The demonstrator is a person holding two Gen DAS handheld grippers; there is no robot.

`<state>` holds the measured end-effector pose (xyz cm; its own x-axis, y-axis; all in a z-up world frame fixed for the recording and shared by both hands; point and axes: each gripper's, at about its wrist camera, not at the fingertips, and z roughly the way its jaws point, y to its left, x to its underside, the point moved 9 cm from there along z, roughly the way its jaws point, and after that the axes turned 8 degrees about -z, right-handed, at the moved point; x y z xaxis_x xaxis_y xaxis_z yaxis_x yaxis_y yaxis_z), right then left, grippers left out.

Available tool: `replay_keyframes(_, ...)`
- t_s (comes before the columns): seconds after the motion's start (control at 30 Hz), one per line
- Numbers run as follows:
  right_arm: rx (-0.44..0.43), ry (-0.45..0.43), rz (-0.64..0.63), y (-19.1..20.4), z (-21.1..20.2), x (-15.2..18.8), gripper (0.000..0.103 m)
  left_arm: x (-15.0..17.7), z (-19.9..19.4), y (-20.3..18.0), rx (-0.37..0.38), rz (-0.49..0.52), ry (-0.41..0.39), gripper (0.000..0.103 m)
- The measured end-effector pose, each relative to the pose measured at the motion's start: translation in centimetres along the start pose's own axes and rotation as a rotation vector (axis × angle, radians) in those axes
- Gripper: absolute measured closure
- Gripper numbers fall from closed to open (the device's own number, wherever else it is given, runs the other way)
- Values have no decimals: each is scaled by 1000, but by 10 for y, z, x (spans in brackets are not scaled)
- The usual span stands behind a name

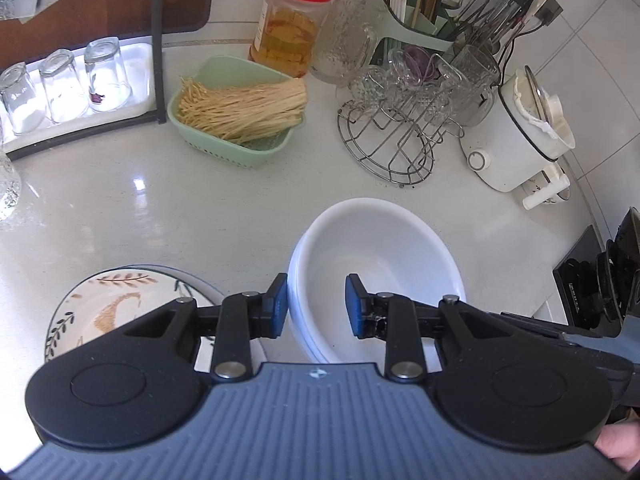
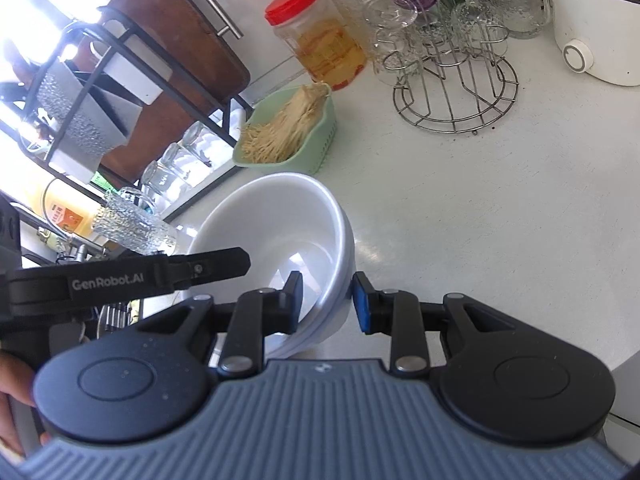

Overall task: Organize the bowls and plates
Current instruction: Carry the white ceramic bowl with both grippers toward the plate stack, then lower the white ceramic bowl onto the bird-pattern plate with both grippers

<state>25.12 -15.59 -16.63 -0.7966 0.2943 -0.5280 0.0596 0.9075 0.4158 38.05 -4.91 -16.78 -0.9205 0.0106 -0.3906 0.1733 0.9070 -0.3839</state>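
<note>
The left gripper (image 1: 317, 306) straddles the near-left rim of a stack of white bowls (image 1: 384, 248), one blue pad outside the wall and one inside; whether the pads press on it cannot be told. The right gripper (image 2: 326, 302) straddles the opposite rim (image 2: 344, 248) the same way, narrowly parted, its contact equally unclear. The bowls sit mouth-up, slightly tilted, on the white counter (image 1: 160, 208), just beside a leaf-patterned plate (image 1: 100, 304). Open counter lies ahead, bounded by a green basket of noodles (image 1: 240, 110), a wire glass rack (image 1: 400, 140) and a white cooker (image 1: 516, 136).
</note>
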Motion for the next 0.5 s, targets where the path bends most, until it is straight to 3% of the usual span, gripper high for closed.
replay_keyframes(0.5, 25, -45, 12, 65, -4, 8, 72, -1, -52, 55, 48, -12, -32, 70)
